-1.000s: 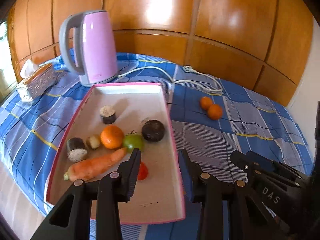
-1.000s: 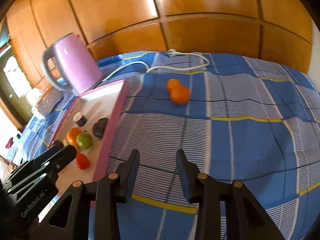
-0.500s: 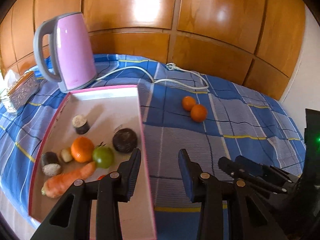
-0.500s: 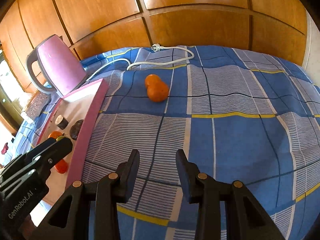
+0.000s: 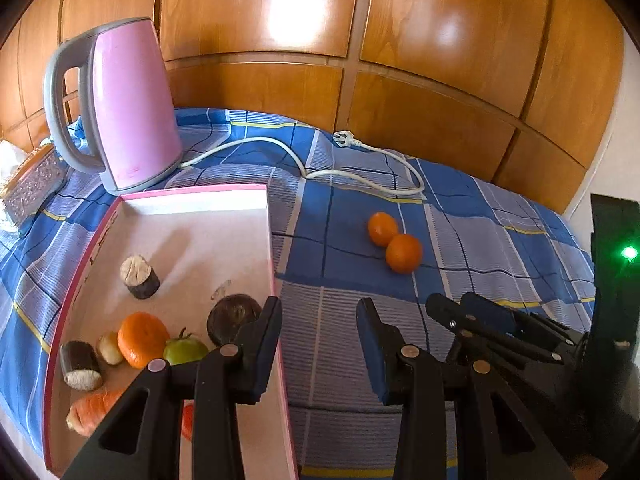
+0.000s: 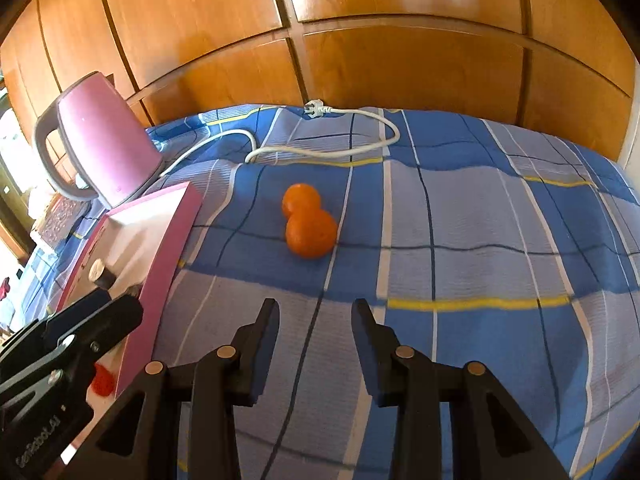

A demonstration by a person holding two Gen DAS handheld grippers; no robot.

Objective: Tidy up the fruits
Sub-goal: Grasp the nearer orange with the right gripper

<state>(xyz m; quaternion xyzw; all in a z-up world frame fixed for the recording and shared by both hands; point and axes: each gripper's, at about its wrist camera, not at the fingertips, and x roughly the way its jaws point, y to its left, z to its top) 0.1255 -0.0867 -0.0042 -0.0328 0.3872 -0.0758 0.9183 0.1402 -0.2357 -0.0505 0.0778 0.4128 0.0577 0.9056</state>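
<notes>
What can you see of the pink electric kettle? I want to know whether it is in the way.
The pink electric kettle stands upright on the blue checked cloth, just behind the far edge of the pink-rimmed tray. Its body looks like glossy plastic, with a grey handle and grey base. A white power cord trails from it, unplugged. Neither gripper touches it.

wall panels (image 5: pixel 256 4): varnished wood, glossy, bright glare patches
bedcover (image 6: pixel 480 216): woven cloth, matt, checked, softly creased
kettle (image 5: pixel 132 104): smooth pink plastic, slight sheen; grey plastic handle
cord (image 5: pixel 360 172): white, smooth, rubbery-looking
tray (image 5: pixel 192 200): matt, paper-like, pink rim
oranges (image 6: pixel 310 232): dimpled peel, low sheen
left gripper (image 5: pixel 320 344): matt black plastic, small metal rivets
tissue box (image 5: pixel 32 184): embossed, faintly shiny
</notes>
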